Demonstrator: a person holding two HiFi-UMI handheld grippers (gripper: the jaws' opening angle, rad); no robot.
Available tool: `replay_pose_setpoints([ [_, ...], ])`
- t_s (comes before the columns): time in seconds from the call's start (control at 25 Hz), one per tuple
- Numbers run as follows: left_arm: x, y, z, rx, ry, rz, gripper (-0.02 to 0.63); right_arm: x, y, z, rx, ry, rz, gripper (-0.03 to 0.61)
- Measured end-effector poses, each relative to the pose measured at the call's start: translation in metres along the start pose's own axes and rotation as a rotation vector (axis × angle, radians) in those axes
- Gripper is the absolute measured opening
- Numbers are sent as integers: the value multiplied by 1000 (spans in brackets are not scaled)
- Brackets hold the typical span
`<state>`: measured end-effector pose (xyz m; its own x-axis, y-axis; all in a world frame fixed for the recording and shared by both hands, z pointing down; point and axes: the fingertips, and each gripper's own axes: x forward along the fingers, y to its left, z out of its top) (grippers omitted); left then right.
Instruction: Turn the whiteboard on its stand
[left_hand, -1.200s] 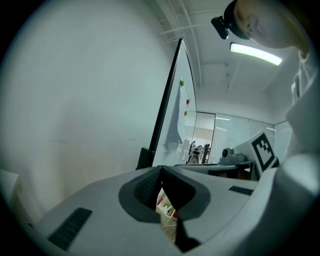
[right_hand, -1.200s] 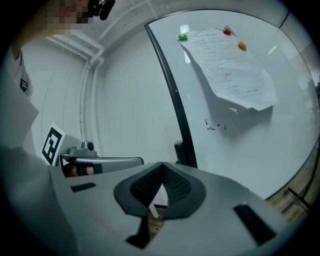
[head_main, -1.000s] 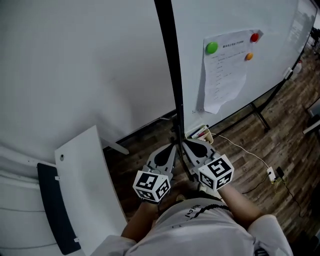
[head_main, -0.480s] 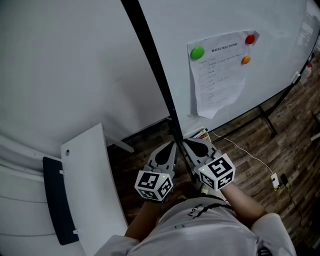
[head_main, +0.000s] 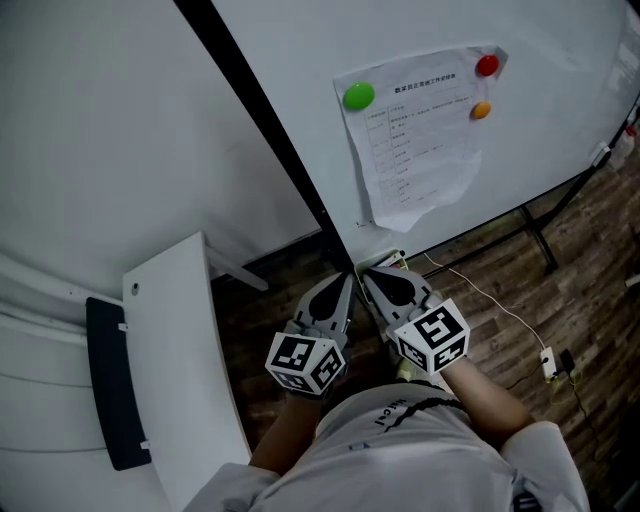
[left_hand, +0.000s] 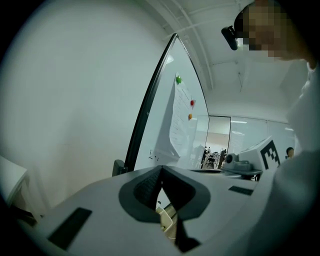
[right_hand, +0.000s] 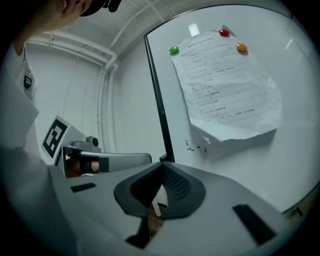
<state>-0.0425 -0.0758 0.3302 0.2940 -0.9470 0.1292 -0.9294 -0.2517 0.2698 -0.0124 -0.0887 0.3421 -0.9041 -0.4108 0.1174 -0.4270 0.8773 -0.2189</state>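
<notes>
- Currently, my left gripper (head_main: 340, 283): lower centre of the head view, jaws clenched tip to tip on nothing, marker cube (head_main: 305, 362) toward me.
- My right gripper (head_main: 370, 279): just beside the left, likewise pressed together and empty.
- Whiteboard (head_main: 560, 100): fills the upper right. Its black frame edge (head_main: 270, 140) slants from the top of the frame down to just above both sets of tips.
- Paper sheet (head_main: 415, 140): on the board, pinned by a green magnet (head_main: 359, 96), red magnet (head_main: 487, 66) and orange magnet (head_main: 481, 110).
- Stand leg (head_main: 540, 235): right, on the wood floor (head_main: 600, 250).
- White panel (head_main: 180, 370): lower left.
</notes>
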Motion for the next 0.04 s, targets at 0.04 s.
replay_pose_setpoints([
  [0.04, 3, -2, 1, 2, -4, 1, 12, -2, -3, 1, -3, -5, 2, 6],
])
